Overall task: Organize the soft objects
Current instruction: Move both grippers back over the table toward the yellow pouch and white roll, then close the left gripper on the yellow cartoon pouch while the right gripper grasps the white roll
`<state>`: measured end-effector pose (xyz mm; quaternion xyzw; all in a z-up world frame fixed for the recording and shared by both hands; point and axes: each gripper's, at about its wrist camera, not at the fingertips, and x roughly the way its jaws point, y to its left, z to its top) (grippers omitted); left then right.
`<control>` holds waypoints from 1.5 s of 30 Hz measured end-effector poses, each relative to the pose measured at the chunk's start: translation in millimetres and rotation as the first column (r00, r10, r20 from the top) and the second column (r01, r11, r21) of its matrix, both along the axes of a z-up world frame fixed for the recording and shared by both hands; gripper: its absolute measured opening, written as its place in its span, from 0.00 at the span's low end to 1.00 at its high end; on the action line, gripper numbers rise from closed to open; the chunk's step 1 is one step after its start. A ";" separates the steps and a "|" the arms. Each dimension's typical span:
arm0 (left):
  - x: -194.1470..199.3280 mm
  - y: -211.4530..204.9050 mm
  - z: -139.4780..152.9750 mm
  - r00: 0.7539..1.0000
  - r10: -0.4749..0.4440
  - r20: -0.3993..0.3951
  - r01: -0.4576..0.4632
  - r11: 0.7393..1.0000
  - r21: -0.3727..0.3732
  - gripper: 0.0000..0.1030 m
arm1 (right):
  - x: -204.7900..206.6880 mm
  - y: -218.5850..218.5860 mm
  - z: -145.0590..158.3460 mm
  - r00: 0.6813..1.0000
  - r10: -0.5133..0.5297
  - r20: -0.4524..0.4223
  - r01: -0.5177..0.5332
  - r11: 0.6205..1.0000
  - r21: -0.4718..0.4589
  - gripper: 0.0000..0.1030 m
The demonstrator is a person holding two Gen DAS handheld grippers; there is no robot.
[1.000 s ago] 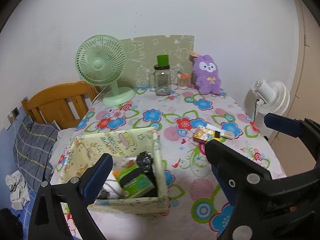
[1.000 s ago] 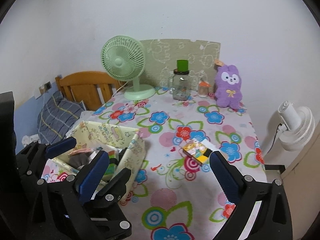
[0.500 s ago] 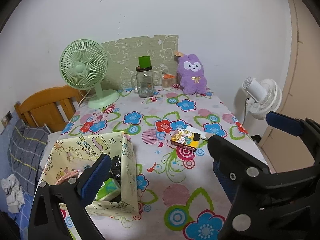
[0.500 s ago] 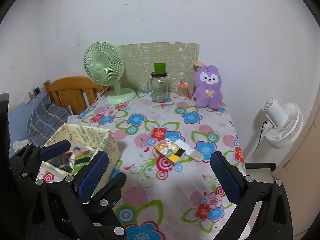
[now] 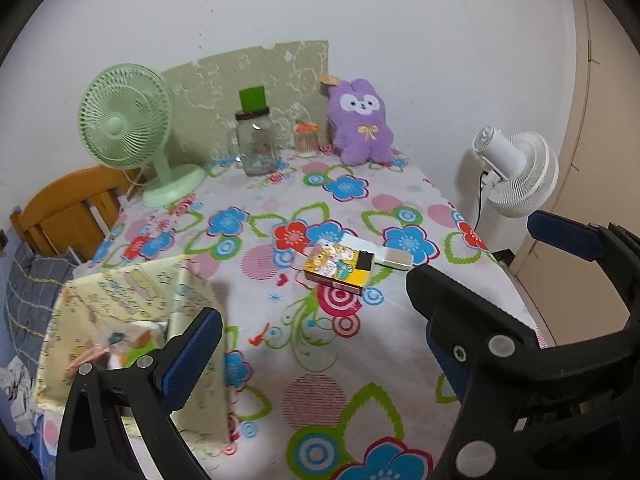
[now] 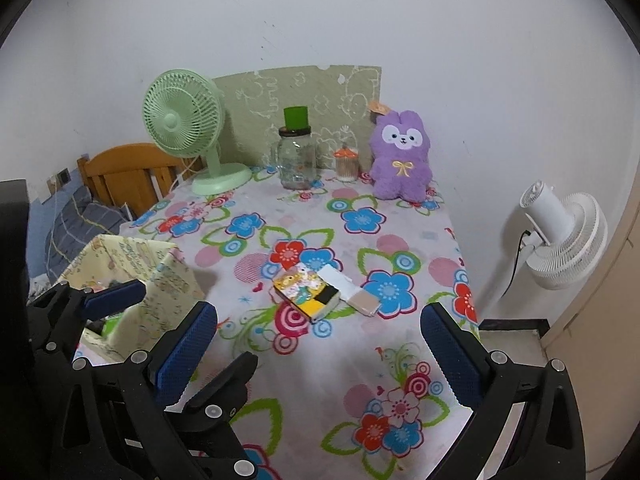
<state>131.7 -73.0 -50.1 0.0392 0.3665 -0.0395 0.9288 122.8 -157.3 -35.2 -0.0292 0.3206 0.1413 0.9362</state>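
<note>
A purple plush bunny [image 5: 360, 124] [image 6: 400, 156] sits upright at the table's far edge against the wall. A pale yellow fabric box [image 5: 120, 292] [image 6: 132, 252] stands at the near left with several small items inside. My left gripper [image 5: 316, 356] is open and empty, hanging over the flowered tablecloth just right of the box. My right gripper [image 6: 320, 356] is also open and empty, above the table's near edge. A small yellow carton [image 5: 340, 268] [image 6: 308, 292] lies mid-table, ahead of both grippers. The left gripper's fingers [image 6: 114, 300] show beside the box in the right wrist view.
A green desk fan [image 5: 124, 128], a glass jar with a green lid [image 5: 256, 144] and a small orange-capped jar [image 5: 306, 140] line the back. A white floor fan [image 5: 516, 172] stands off the right edge. A wooden headboard [image 5: 68, 208] and a plaid pillow [image 6: 80, 220] are at the left.
Both views have swung right, away from the fabric box and toward the middle of the table. The box now sits at the left of each view. Both grippers stayed open.
</note>
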 end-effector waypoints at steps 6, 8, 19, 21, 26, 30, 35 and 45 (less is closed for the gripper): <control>15.9 -9.7 -13.1 1.000 0.001 -0.025 -0.002 1.000 -0.023 1.00 | 17.9 -9.6 -14.4 1.000 -0.002 -0.019 0.002 1.000 0.003 1.00; 21.5 -12.3 -16.3 1.000 0.011 -0.024 -0.011 0.999 -0.031 1.00 | 22.7 -11.5 -17.0 1.000 -0.001 -0.022 0.001 1.000 0.004 1.00; 55.4 -22.9 -32.0 0.999 0.029 -0.025 -0.030 0.998 -0.047 1.00 | 58.4 -27.9 -38.2 0.997 -0.028 -0.070 0.030 0.999 0.034 0.99; 62.0 -26.1 -34.8 0.999 0.028 -0.025 -0.029 0.999 -0.041 1.00 | 64.4 -31.3 -42.1 0.996 -0.035 -0.076 0.039 0.998 0.043 0.99; 81.8 -34.0 -45.3 0.999 0.023 -0.038 -0.024 1.000 -0.020 1.00 | 80.2 -38.3 -52.4 0.995 -0.048 -0.091 0.053 0.997 0.053 0.93; 95.0 -38.0 -53.0 0.999 0.023 -0.046 -0.024 1.000 -0.011 1.00 | 93.1 -42.9 -61.8 0.992 -0.054 -0.110 0.061 0.996 0.066 0.90; 112.0 -42.0 -61.8 0.998 0.031 -0.055 -0.031 1.000 0.004 1.00 | 108.5 -46.6 -71.0 0.990 -0.072 -0.124 0.081 0.995 0.062 0.88; 136.4 -37.5 -82.6 0.994 0.078 -0.082 -0.075 0.997 0.036 1.00 | 135.0 -46.7 -94.2 0.981 -0.085 -0.176 0.097 0.993 0.061 0.87</control>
